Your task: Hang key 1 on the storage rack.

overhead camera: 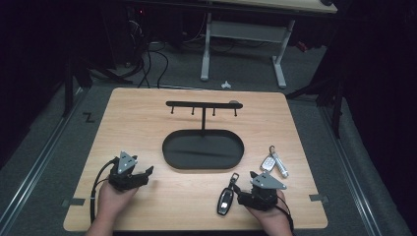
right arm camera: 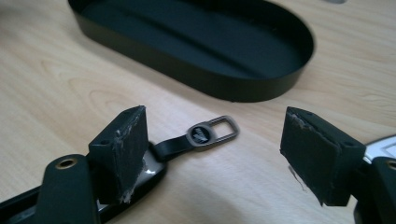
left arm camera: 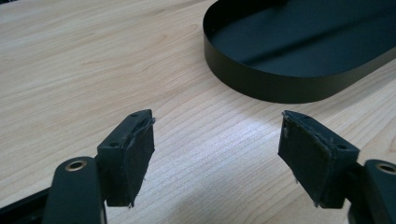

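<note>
Left gripper (overhead camera: 147, 172): jaws apart, nothing between them, resting low on the wooden surface (overhead camera: 137, 123). Right gripper (overhead camera: 244, 189): jaws wide, nothing gripped, just beside the black car key (overhead camera: 226, 199), which lies flat at the near edge. White key fob (overhead camera: 268, 163): nearby, right. Oval black tray (overhead camera: 203, 150) with hook rack (overhead camera: 203, 104): centre, beyond.

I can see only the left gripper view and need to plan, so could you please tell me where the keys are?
Observer: A black car key lies on the table in front of the tray's right end.
Operator: Thank you. Is the right gripper near it?
Observer: Yes, the right gripper is open, and the key's metal loop lies between its jaws.
Operator: Is there a second key?
Observer: A silver key fob lies to the right of the tray.
</note>
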A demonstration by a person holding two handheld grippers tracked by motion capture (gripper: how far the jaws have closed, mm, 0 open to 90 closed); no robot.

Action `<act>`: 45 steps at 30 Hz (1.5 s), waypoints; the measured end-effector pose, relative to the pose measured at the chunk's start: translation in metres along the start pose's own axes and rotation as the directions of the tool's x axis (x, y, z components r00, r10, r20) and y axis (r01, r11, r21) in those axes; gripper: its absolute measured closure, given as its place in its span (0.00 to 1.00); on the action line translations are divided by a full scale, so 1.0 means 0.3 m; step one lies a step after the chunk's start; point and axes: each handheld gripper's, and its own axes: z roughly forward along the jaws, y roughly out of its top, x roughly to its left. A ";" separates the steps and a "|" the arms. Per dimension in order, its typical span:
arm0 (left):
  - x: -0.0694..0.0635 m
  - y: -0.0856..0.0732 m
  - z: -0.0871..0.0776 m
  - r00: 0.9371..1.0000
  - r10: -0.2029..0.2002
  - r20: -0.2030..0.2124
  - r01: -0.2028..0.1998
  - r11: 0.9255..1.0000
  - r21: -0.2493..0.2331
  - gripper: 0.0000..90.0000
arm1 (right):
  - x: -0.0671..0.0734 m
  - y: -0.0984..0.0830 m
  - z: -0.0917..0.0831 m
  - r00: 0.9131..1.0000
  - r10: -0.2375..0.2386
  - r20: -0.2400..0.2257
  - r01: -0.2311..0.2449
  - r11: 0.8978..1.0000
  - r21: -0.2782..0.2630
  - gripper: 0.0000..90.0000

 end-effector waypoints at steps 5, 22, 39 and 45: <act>0.000 -0.004 0.007 1.000 0.004 0.008 -0.004 1.000 0.008 0.30 | 0.024 -0.010 -0.001 1.000 -0.012 -0.016 0.012 1.000 0.017 0.32; -0.006 0.006 -0.002 0.999 -0.003 0.034 0.004 1.000 -0.025 0.31 | 0.037 -0.050 -0.037 0.999 -0.010 -0.034 0.010 1.000 0.002 0.42; -0.023 0.005 -0.003 0.996 0.062 0.058 -0.061 0.998 -0.014 0.33 | 0.115 -0.069 -0.009 0.989 0.091 -0.113 -0.082 0.994 0.077 0.61; -0.026 0.001 0.008 0.995 0.068 0.068 -0.069 0.998 0.002 0.33 | 0.127 -0.078 0.004 0.991 0.095 -0.096 -0.084 0.989 0.118 0.63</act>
